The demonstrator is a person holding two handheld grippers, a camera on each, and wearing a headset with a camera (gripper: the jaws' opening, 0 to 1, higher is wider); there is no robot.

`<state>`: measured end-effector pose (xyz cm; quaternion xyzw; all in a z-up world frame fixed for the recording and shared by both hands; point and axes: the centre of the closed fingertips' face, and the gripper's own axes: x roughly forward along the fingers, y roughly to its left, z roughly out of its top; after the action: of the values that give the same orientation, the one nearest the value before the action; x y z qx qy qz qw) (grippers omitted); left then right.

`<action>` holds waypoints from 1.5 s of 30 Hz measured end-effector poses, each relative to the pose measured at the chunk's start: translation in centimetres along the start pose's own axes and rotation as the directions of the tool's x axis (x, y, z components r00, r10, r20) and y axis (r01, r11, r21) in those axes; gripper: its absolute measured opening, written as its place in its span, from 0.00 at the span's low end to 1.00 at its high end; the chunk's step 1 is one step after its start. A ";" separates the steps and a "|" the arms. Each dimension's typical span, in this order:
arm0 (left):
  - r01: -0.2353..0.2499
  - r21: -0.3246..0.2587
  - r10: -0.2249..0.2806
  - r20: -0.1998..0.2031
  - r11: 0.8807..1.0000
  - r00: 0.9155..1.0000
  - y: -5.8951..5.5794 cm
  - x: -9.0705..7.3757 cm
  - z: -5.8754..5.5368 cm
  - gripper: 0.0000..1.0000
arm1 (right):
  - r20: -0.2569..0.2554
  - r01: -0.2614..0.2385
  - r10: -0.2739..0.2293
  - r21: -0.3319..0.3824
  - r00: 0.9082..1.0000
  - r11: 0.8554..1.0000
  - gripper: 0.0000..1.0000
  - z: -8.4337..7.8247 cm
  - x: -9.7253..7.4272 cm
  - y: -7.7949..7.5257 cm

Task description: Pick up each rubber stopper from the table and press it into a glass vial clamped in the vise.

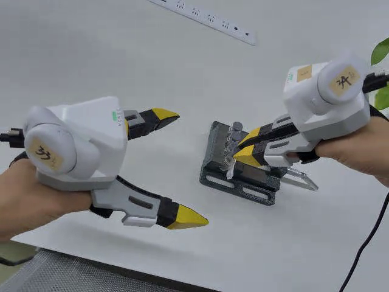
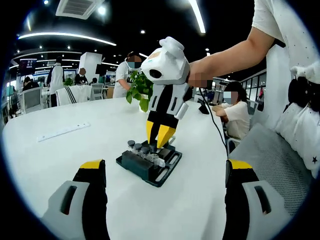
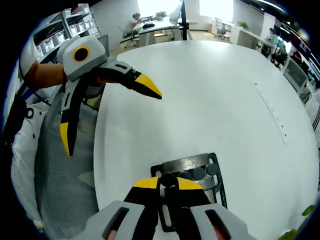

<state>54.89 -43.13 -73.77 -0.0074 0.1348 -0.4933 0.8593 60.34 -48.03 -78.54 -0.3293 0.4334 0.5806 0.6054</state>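
A small dark vise [image 1: 243, 177] stands on the white table and clamps a row of glass vials [image 2: 145, 150]. One vial at the far end carries a grey stopper [image 1: 236, 127]. My right gripper [image 1: 245, 148] reaches down onto the row from the right. In the right gripper view its yellow-tipped jaws [image 3: 167, 184] are shut on a dark rubber stopper [image 3: 167, 178], right above the vise [image 3: 186, 162]. Two stoppered vials [image 3: 198, 173] stand beside it. My left gripper [image 1: 176, 167] hovers left of the vise, wide open with nothing between its jaws [image 2: 166, 165].
A white power strip [image 1: 206, 18] lies at the far side of the table. The vise handle [image 1: 301, 178] sticks out to the right. Green plant leaves [image 1: 380, 61] hang at the right edge. The table's front edge [image 1: 121, 263] runs close below my left gripper.
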 end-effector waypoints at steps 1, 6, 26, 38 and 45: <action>-0.002 0.002 0.002 0.004 1.000 1.000 0.0 0.0 0.0 0.99 | -0.013 0.005 -0.005 -0.011 1.000 1.000 0.06 -0.2 0.2 -0.2; -0.004 -0.004 0.004 0.008 1.000 1.000 0.0 -0.1 0.1 0.99 | -0.029 0.009 -0.010 -0.016 1.000 1.000 0.06 -0.6 0.6 -0.4; 0.008 -0.018 -0.008 0.021 1.000 1.000 -0.1 -0.1 -0.3 0.99 | -0.060 0.000 -0.003 -0.042 0.998 0.999 0.06 -0.7 1.0 -0.2; 0.007 -0.019 -0.007 0.023 1.000 1.000 -0.2 -0.2 -0.2 0.99 | -0.102 0.020 -0.032 -0.119 0.994 0.993 0.06 -0.7 1.2 0.2; 0.009 -0.019 -0.009 0.023 1.000 1.000 -0.2 -0.1 -0.2 0.99 | -0.115 0.032 -0.050 -0.152 0.992 0.988 0.06 -0.7 1.2 0.2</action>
<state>54.68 -43.14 -73.91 -0.0217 0.1294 -0.4958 0.8585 59.99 -48.12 -79.93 -0.4169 0.4168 0.5784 0.5639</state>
